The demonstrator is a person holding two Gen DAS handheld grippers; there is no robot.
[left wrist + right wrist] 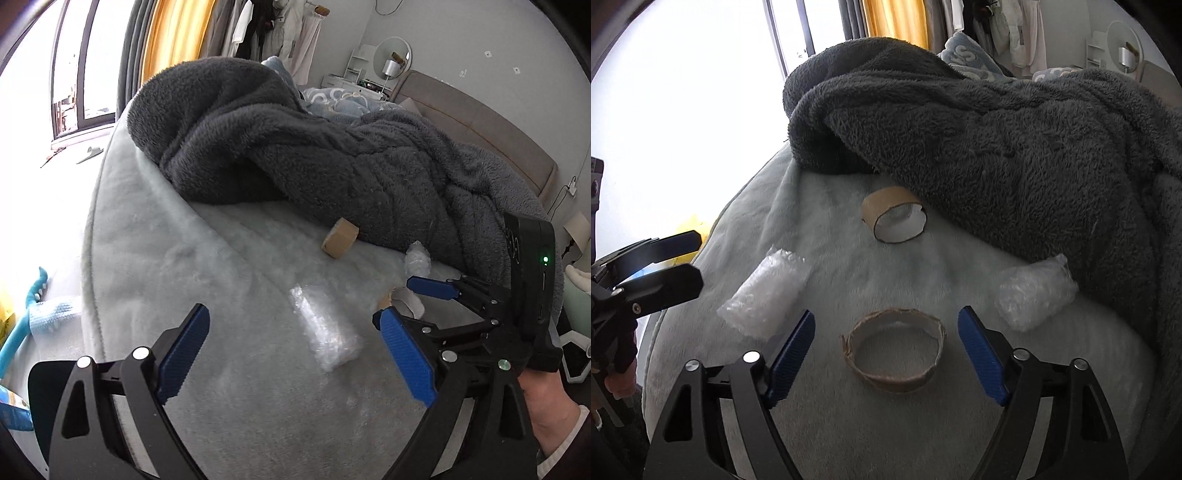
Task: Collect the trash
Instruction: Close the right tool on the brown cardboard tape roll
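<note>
On the bed (812,424), four pieces of trash lie on pale fleece below the heaped grey blanket (997,147). The right gripper (886,354) holds its fingers wide, apart from the torn cardboard ring (894,358) lying between them. The left gripper (295,354) is also wide, over a bubble-wrap roll (325,332) near the bed's left edge. A second bubble-wrap piece (1034,291) touches the blanket's edge; a tape core (894,214) sits just beside it.

Daylight floods in from the window (70,74) at upper left in both views, blown out to pure white there. The bed (894,280) is evenly lit, shadows soft. Fisheye bending curves the edges; dark vignette fills the corners. Focus is mostly sharp.
</note>
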